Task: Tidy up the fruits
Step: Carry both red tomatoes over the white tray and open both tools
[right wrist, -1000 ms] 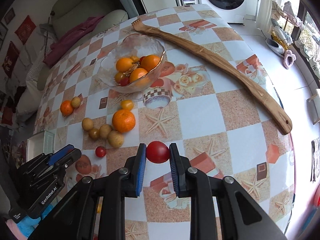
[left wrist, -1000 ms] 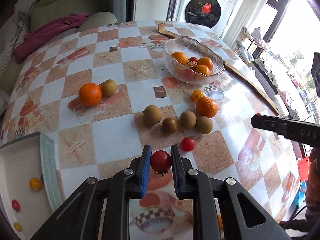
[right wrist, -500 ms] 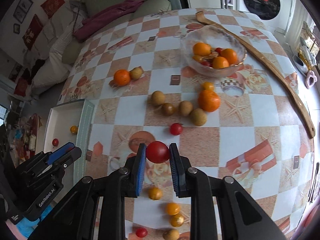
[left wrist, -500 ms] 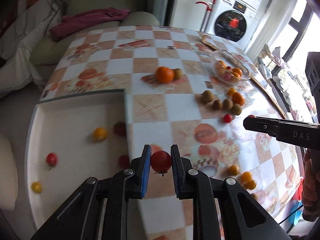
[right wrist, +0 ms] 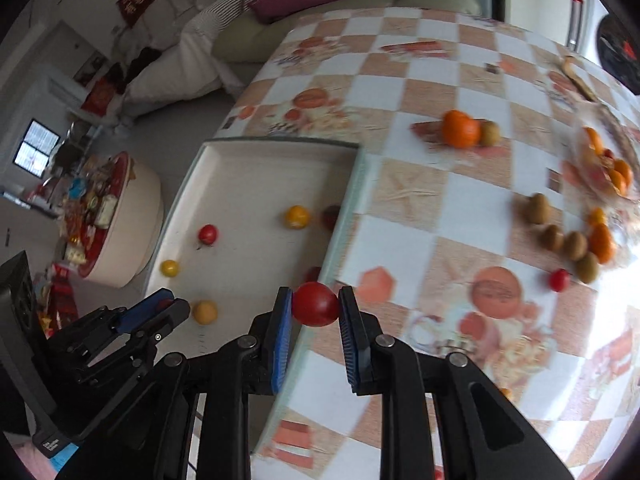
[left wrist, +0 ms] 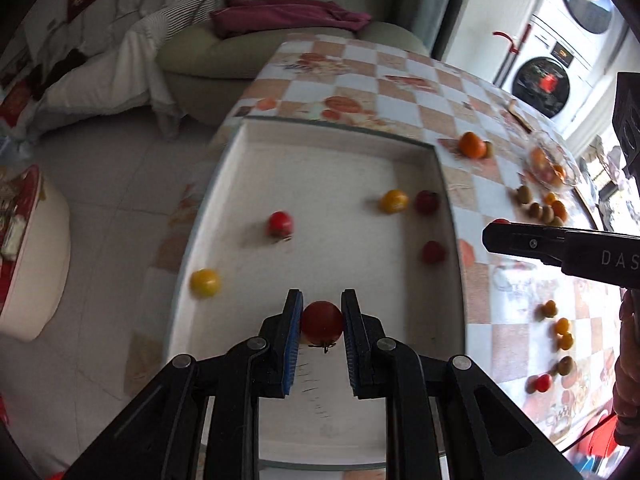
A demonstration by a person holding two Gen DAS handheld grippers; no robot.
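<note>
My left gripper (left wrist: 320,322) is shut on a red cherry tomato (left wrist: 322,322) and hangs over the near part of the white tray (left wrist: 320,148). The tray holds several red and yellow cherry tomatoes, among them a red one (left wrist: 280,222) and a yellow one (left wrist: 205,282). My right gripper (right wrist: 315,306) is shut on another red cherry tomato (right wrist: 316,304) above the tray's right rim (right wrist: 340,236). It shows from the side in the left wrist view as the right gripper (left wrist: 496,236). The left gripper (right wrist: 168,306) appears at the lower left of the right wrist view.
On the checked tablecloth (right wrist: 440,80) lie an orange (right wrist: 460,128), several brown kiwis (right wrist: 560,240), a loose cherry tomato (right wrist: 559,280) and a glass bowl (left wrist: 554,162) of oranges. A green sofa (left wrist: 288,40) stands behind the table. A round stool (right wrist: 120,220) stands on the floor at left.
Both grippers have swung left from over the middle of the table to the white tray, each still holding its red cherry tomato. The tray now fills the view.
</note>
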